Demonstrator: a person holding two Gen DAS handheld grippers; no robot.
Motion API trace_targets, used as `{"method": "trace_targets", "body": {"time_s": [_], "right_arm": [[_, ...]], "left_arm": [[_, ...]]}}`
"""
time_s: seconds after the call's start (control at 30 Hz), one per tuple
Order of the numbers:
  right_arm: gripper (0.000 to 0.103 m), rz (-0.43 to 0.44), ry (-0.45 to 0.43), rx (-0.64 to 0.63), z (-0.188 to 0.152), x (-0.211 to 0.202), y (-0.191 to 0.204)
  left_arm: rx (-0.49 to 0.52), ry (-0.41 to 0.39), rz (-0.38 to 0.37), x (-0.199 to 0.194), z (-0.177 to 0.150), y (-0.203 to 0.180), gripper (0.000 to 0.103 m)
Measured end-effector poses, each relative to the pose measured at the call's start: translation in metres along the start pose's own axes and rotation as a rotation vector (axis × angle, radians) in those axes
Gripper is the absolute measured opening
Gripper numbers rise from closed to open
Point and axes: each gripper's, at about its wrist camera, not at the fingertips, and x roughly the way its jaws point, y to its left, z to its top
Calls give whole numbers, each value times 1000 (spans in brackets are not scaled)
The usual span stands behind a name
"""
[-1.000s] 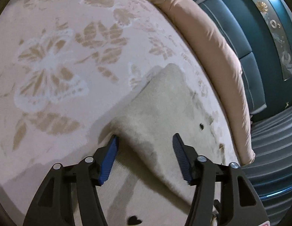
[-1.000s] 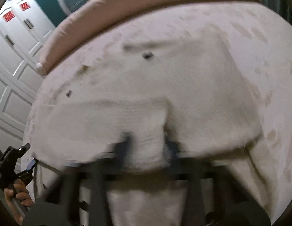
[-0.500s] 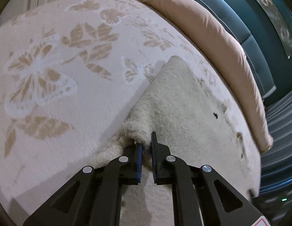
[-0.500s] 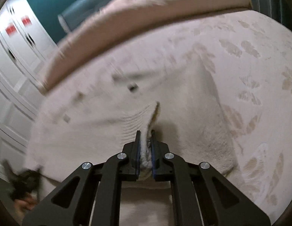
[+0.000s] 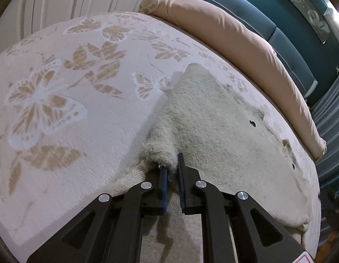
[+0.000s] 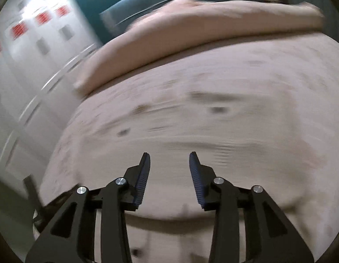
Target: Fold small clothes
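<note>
A second ago the left gripper [image 5: 173, 171] stood wide open over the edge of the cream garment [image 5: 213, 120]; it has since clamped onto a raised fold of that edge. The right gripper [image 6: 169, 160], which was pinching a bunched fold of the same garment, has let go: its jaws are opening with nothing between them, and its view has blurred.

we are looking at a bed [image 5: 60, 175] covered in a pale pink butterfly-print blanket [image 5: 66, 100]. a cream fleece garment [image 5: 224, 135] is lying spread on it, and a long peach bolster [image 5: 246, 41] is resting along the far edge.
</note>
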Motion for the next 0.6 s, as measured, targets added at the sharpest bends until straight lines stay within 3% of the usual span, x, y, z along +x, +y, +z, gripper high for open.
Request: {"method": "trace_targets", "body": {"time_s": [0.1,0.3,0.53,0.6], "right_arm": [[42,69,54,-126,6,47,56],[45,88,133,-292,11,130,132],[50,72,199,-304,17,182,152],[39,81,230,-319,14,193,154]], "left_arm": [[1,-18,-13,-1,-3,1,12],[-14,-44,-51,-2,-6,7,12],[-31,-61,-90,-2,-8,12,12],[-28,-65,-89,-2,-8,11,12]]}}
